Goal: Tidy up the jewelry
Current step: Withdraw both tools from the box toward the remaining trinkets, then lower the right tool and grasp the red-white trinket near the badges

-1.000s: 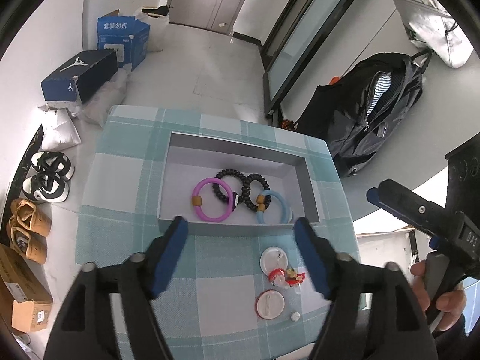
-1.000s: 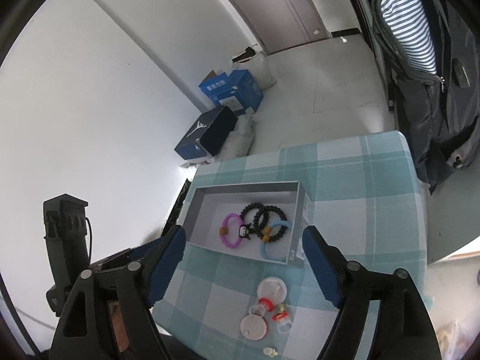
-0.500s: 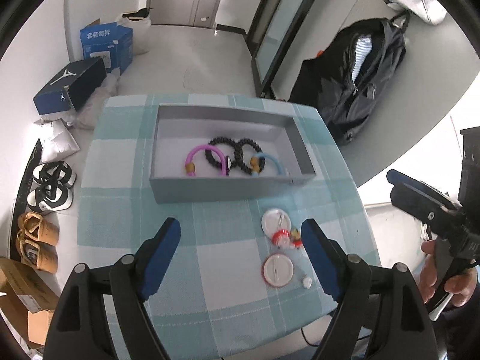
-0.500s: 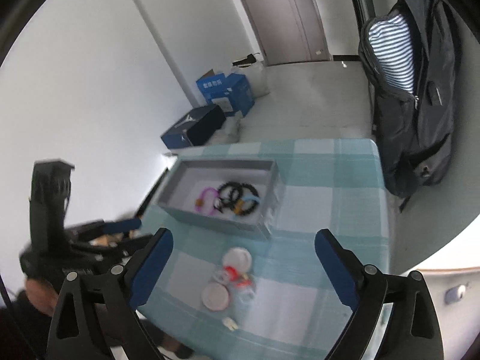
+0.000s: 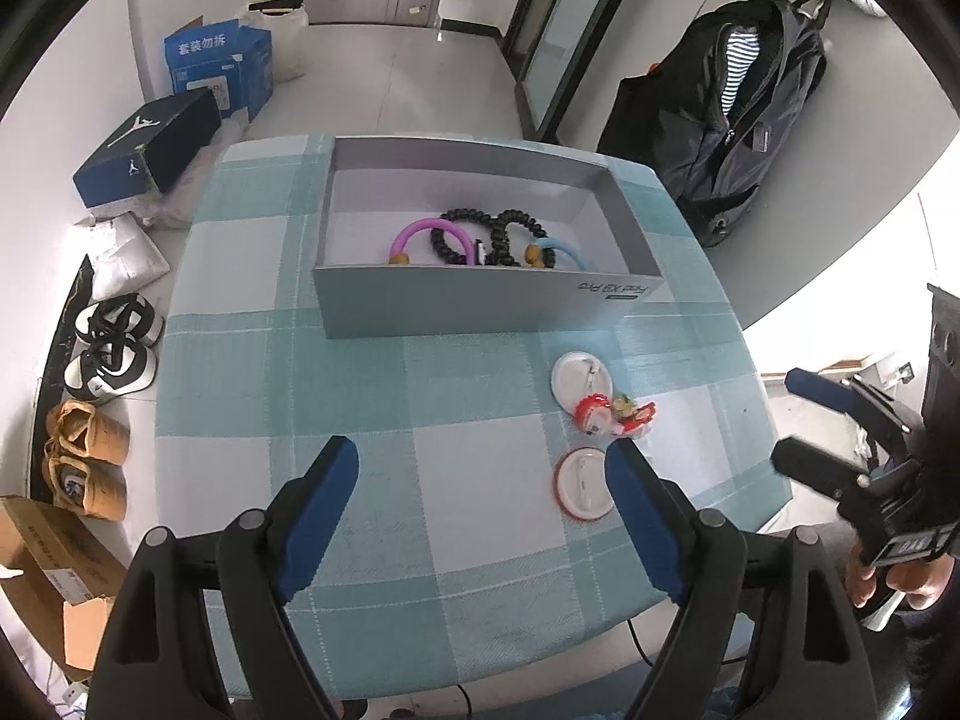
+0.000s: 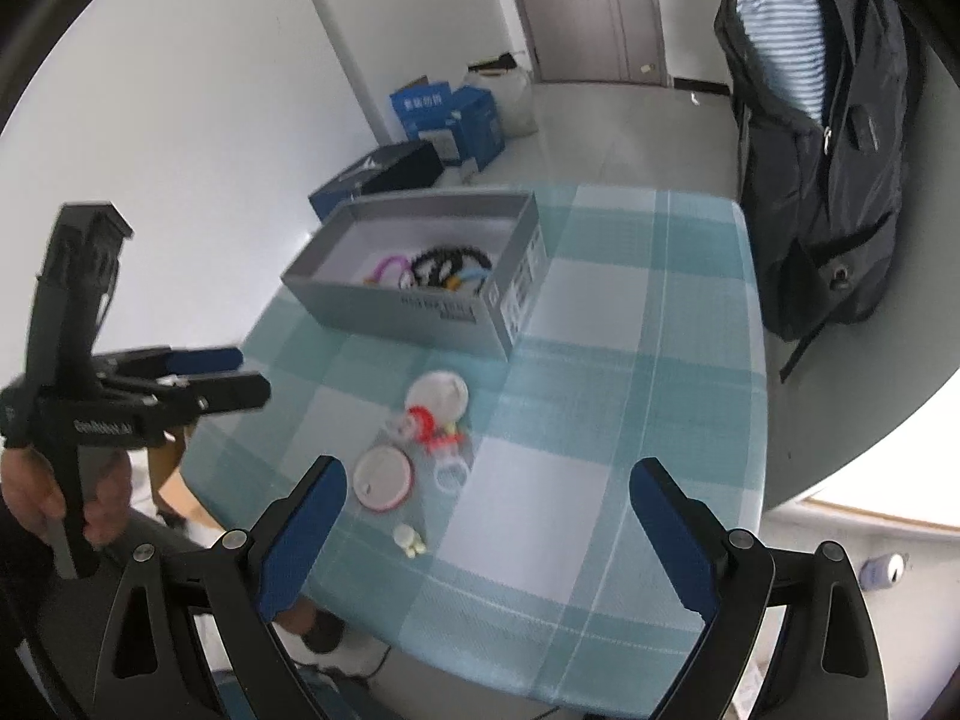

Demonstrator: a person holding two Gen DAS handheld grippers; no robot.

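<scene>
A grey open box (image 5: 480, 300) (image 6: 420, 306) on the checked tablecloth holds a pink bracelet (image 5: 414, 237), black bead bracelets (image 5: 474, 234) and a light blue bracelet (image 5: 564, 252). In front of it lie two round white badges (image 5: 581, 378) (image 5: 582, 489), red-and-white charms (image 5: 612, 414) (image 6: 432, 423), a clear ring (image 6: 451, 474) and a small yellowish piece (image 6: 409, 540). My left gripper (image 5: 480, 480) is open and empty over the near table. My right gripper (image 6: 486, 504) is open and empty, back from the charms.
The table (image 5: 252, 360) ends close on all sides. Shoes (image 5: 111, 348), boxes (image 5: 147, 147) and bags lie on the floor at left. A dark backpack (image 5: 738, 114) stands at right. Each gripper shows in the other's view, the left (image 6: 204, 378) and the right (image 5: 834, 438).
Both grippers have pulled back and dropped lower from above the box toward the table's near edge. They stay open. The items on the table have not moved.
</scene>
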